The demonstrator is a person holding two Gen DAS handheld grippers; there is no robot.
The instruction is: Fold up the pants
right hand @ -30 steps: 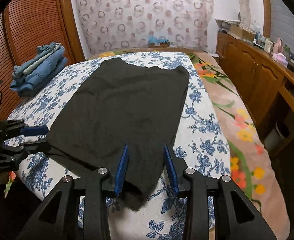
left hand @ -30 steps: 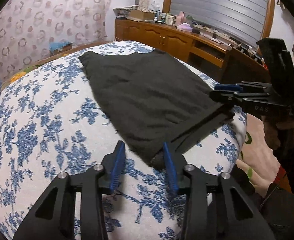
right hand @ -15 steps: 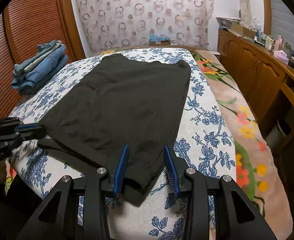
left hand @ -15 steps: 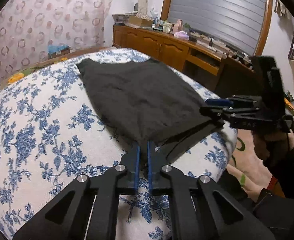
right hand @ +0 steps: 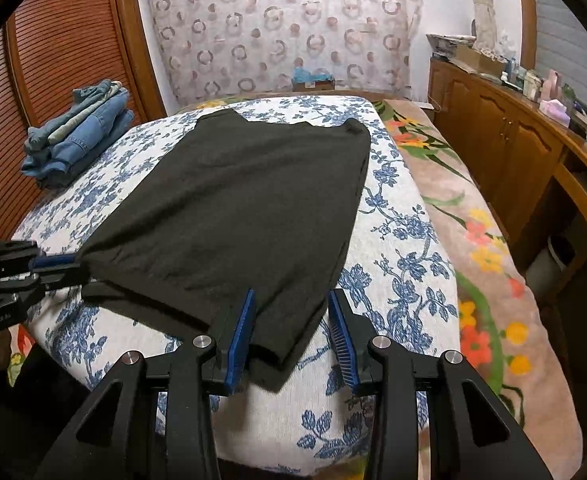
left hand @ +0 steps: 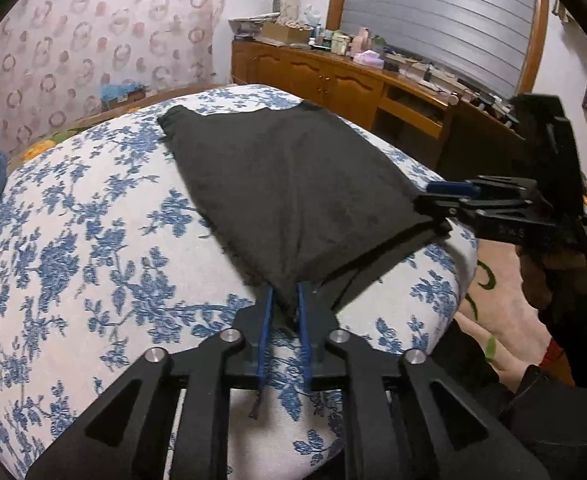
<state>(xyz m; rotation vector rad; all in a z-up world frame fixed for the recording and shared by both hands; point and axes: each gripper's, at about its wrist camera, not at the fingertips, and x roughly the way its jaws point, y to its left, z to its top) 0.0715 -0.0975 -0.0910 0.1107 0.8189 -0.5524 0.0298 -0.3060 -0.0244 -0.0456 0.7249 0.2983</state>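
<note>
- Since the earlier frame, the left gripper (left hand: 283, 298) has been closed onto the near corner of the pants (left hand: 293, 196); its jaws have just eased slightly.
- The pants are spread flat on the bed (left hand: 93, 240).
- The right gripper (right hand: 291, 320) is held spread around the other corner, not yet pinching.
- That corner is best pinched before both are lifted evenly.

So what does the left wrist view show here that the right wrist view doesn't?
Only the left wrist view shows the left hand-held gripper close up, pinching the near corner of the black pants, its jaws having just eased a little wider, plus the grey window shutter.

Only the right wrist view shows the folded jeans and the wooden slatted door. It shows the right hand-held gripper open, with the other near corner of the pants between its jaws.

Both show the pants flat on the floral bedspread, the wooden cabinet and both grippers.
</note>
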